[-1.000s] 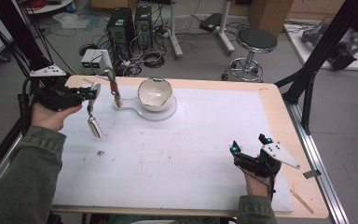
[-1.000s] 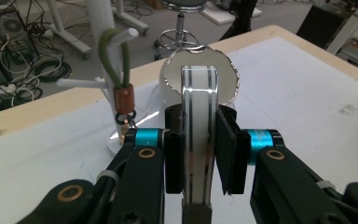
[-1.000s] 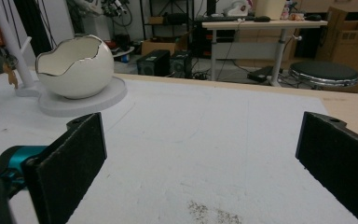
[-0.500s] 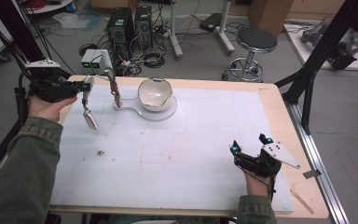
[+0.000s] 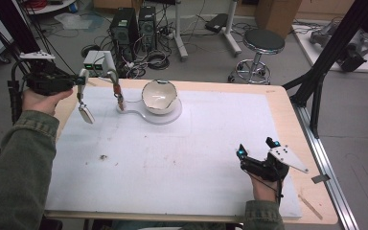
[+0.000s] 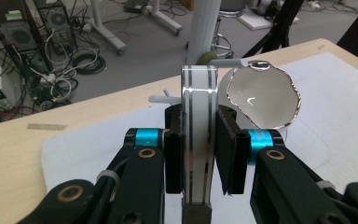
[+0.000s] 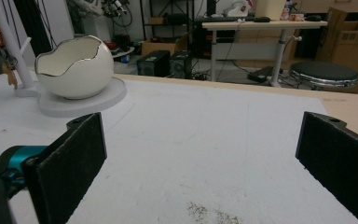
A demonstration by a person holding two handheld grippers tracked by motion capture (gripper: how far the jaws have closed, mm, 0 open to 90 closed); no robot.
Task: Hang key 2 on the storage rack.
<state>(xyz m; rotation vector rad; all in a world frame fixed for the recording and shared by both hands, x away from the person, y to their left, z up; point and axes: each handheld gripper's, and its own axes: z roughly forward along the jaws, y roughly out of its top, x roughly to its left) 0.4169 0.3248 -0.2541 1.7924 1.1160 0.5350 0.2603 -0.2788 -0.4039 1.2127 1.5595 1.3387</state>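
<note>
Left gripper (image 5: 79,81) clamps the shiny steel spoon (image 5: 84,108), hanging bowl-down, upper left; white eggshell-shaped bowl (image 5: 159,96) sits rightward; right gripper (image 5: 256,151) gapes apart.

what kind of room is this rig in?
Most likely a robotics or electronics lab, not a home. Desktop PC towers stand on the floor among loose cables behind the wooden table, a bench power supply sits beside them, and a workshop stool stands nearby.

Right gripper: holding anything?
No. In the right gripper view the right gripper has its jaws wide apart, with bare white mat between them.
</note>
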